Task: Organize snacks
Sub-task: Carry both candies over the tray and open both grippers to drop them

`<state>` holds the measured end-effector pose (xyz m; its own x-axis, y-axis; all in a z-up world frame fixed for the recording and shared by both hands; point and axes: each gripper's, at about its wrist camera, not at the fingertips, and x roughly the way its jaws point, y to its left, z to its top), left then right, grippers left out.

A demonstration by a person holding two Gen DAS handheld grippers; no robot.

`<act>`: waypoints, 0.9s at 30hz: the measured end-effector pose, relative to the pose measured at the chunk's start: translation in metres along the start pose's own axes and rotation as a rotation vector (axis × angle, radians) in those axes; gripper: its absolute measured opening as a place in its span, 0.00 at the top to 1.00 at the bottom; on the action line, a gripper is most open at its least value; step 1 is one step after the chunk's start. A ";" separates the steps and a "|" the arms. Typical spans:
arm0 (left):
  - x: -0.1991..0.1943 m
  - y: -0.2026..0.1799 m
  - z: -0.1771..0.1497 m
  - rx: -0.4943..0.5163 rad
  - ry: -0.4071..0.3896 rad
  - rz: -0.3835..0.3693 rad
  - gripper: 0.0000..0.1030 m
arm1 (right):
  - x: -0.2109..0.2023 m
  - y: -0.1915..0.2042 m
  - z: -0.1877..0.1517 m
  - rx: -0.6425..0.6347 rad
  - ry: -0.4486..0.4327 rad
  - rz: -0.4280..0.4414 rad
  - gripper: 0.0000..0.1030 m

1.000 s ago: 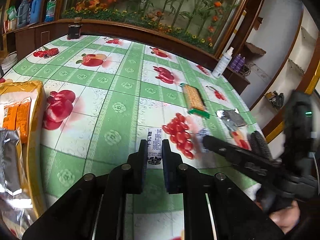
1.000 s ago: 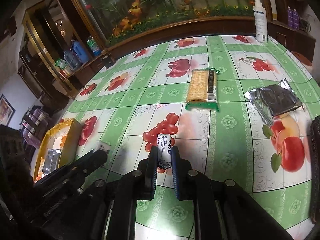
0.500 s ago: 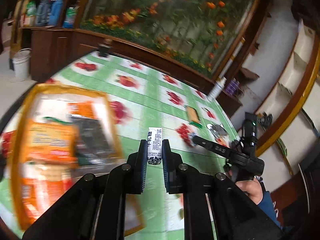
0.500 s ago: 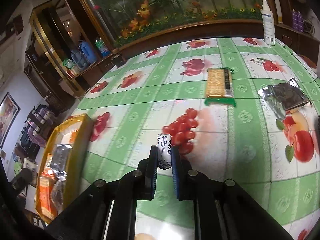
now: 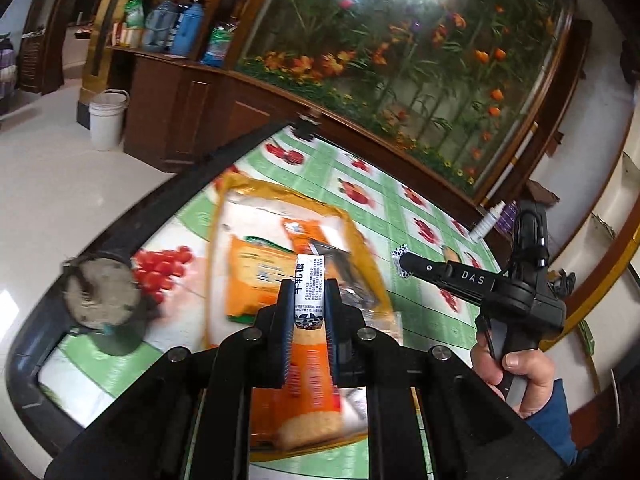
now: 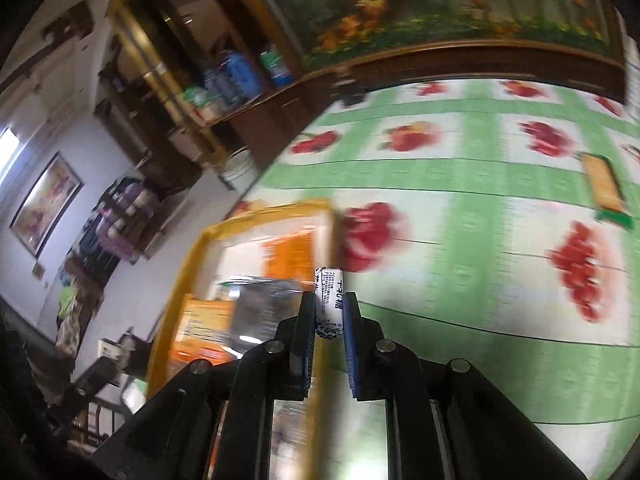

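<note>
Carrying one small white paper-wrapped candy (image 5: 309,289), the left gripper (image 5: 308,304) is clamped on it above the yellow-rimmed snack tray (image 5: 218,216), seemingly for dropping in. Rightward, the right gripper (image 6: 329,320) pinches a second white wrapped candy (image 6: 329,300) over the tray's right rim.

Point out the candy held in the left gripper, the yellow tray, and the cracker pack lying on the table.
left candy (image 5: 309,289): left wrist view, printed wrapper middle.
yellow tray (image 6: 264,213): right wrist view, far rim.
cracker pack (image 6: 603,184): right wrist view, clear-wrapped middle.
</note>
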<state>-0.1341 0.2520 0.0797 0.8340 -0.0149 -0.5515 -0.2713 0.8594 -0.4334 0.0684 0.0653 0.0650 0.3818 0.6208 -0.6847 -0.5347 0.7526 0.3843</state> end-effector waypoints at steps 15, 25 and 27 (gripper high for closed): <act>0.022 0.045 0.009 -0.092 0.025 0.017 0.89 | 0.049 0.068 0.007 -0.085 0.094 0.060 0.88; 0.052 0.042 0.012 -0.112 0.095 0.005 0.89 | 0.076 0.087 0.026 -0.111 0.127 0.065 0.88; 0.058 0.033 0.011 -0.094 0.115 -0.003 0.89 | 0.083 0.083 0.029 -0.103 0.144 0.052 0.88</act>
<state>-0.0896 0.2853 0.0407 0.7757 -0.0810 -0.6259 -0.3167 0.8079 -0.4970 0.0774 0.1859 0.0582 0.2439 0.6150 -0.7499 -0.6277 0.6895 0.3613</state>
